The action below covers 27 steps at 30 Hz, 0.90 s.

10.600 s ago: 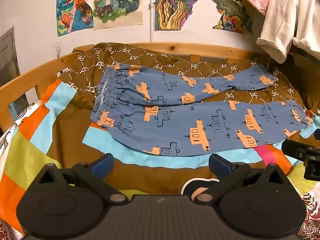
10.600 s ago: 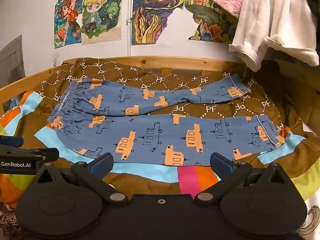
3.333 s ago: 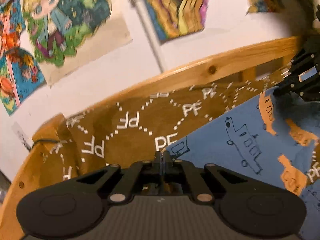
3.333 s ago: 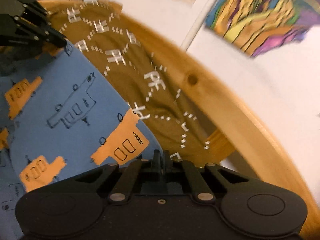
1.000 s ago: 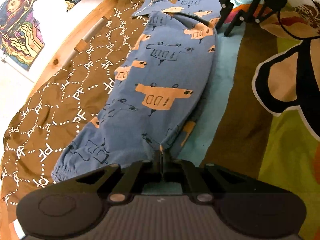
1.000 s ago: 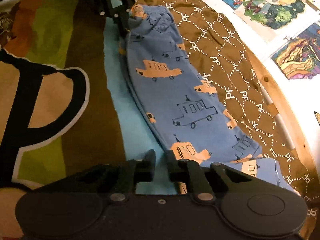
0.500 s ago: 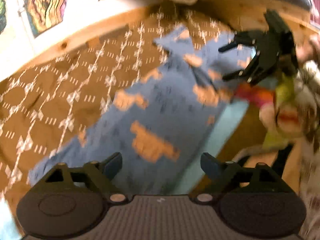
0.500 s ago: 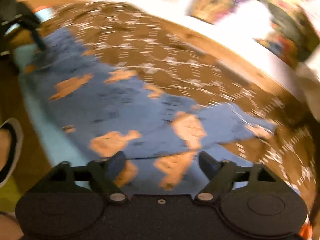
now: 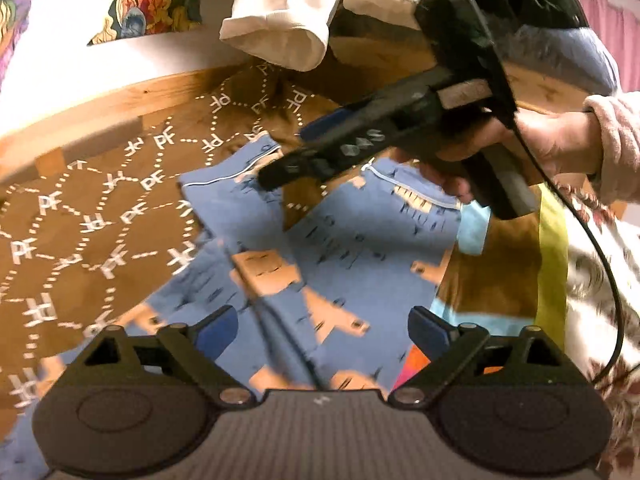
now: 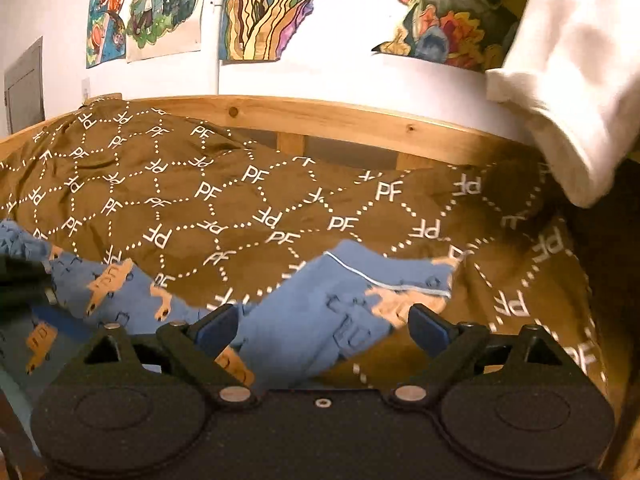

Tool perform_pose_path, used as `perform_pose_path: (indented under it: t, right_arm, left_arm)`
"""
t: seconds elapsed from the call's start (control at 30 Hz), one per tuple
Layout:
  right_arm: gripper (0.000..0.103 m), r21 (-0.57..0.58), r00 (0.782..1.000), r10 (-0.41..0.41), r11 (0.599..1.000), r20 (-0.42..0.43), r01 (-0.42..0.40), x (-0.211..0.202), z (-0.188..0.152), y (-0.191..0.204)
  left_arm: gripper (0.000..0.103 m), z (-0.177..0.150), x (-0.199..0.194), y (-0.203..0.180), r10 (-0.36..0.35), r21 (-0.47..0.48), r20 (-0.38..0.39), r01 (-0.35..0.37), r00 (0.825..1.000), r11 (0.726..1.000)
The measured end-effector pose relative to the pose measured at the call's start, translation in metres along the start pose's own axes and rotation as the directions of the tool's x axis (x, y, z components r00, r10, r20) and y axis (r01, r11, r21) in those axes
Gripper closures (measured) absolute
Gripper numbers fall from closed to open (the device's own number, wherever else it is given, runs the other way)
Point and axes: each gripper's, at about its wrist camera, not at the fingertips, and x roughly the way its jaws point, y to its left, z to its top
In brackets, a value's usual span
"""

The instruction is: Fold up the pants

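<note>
The blue pants (image 9: 328, 256) with orange vehicle prints lie on the bed, one leg folded over the other, cuffs toward the far end. My left gripper (image 9: 323, 326) is open and empty above the legs. The right gripper shows in the left wrist view (image 9: 320, 152), held in a hand over the cuffs. In the right wrist view my right gripper (image 10: 322, 326) is open and empty just above a leg cuff (image 10: 360, 292). The rest of the pants (image 10: 108, 284) stretches away to the left.
A brown "PF" blanket (image 10: 240, 196) covers the bed inside a wooden frame (image 10: 340, 120). A white garment (image 10: 576, 92) hangs at the upper right. Posters (image 10: 260, 8) hang on the wall. A patchwork quilt (image 9: 552, 264) lies at the near edge.
Both grippers let go of the pants and opened after laying one leg over the other. Both have swung toward the cuff end of the legs.
</note>
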Motion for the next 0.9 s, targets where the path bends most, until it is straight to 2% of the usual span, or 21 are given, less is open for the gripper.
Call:
perform_pose_path:
  t: [0.1, 0.23, 0.33, 0.5, 0.6, 0.7, 0.8, 0.83, 0.9]
  right_arm:
    - [0.016, 0.018, 1.0, 0.014, 1.0, -0.025, -0.014, 0.013, 0.012, -0.002]
    - [0.019, 0.048, 0.999, 0.019, 0.999, -0.029, -0.018, 0.019, 0.018, -0.003]
    - [0.022, 0.056, 0.998, 0.023, 0.998, -0.052, -0.02, 0.023, 0.016, -0.004]
    - [0.03, 0.059, 0.997, 0.016, 0.998, -0.079, -0.012, 0.026, 0.009, -0.005]
    - [0.033, 0.06, 0.996, 0.018, 0.998, -0.091, -0.013, 0.025, 0.004, -0.004]
    - [0.033, 0.06, 0.995, 0.018, 0.998, -0.103, -0.011, 0.022, 0.0, -0.003]
    - [0.033, 0.06, 0.994, 0.016, 0.998, -0.112, -0.009, 0.02, -0.005, -0.003]
    - [0.033, 0.059, 0.993, 0.015, 0.998, -0.116, -0.008, 0.02, -0.006, -0.003]
    - [0.033, 0.059, 0.993, 0.018, 0.998, -0.121, -0.011, 0.021, -0.008, -0.002]
  left_arm:
    - [0.017, -0.001, 0.014, 0.003, -0.022, -0.034, 0.004, 0.022, 1.0, 0.999]
    - [0.021, -0.005, 0.026, 0.016, -0.036, -0.139, -0.011, 0.034, 0.999, 0.99]
    - [0.027, -0.008, 0.032, 0.027, -0.041, -0.225, -0.03, 0.033, 0.999, 0.974]
    - [0.043, -0.01, 0.04, 0.038, -0.081, -0.335, -0.04, 0.063, 0.996, 0.94]
    - [0.045, -0.009, 0.039, 0.036, -0.06, -0.332, -0.027, 0.047, 0.998, 0.942]
    - [0.045, -0.007, 0.035, 0.029, -0.019, -0.29, -0.014, 0.015, 1.0, 0.957]
    - [0.045, -0.006, 0.035, 0.025, -0.016, -0.265, -0.012, 0.012, 1.0, 0.964]
    - [0.047, -0.006, 0.037, 0.025, -0.017, -0.259, -0.016, 0.013, 1.0, 0.966]
    - [0.06, -0.004, 0.041, 0.025, -0.028, -0.262, -0.028, 0.02, 0.999, 0.965]
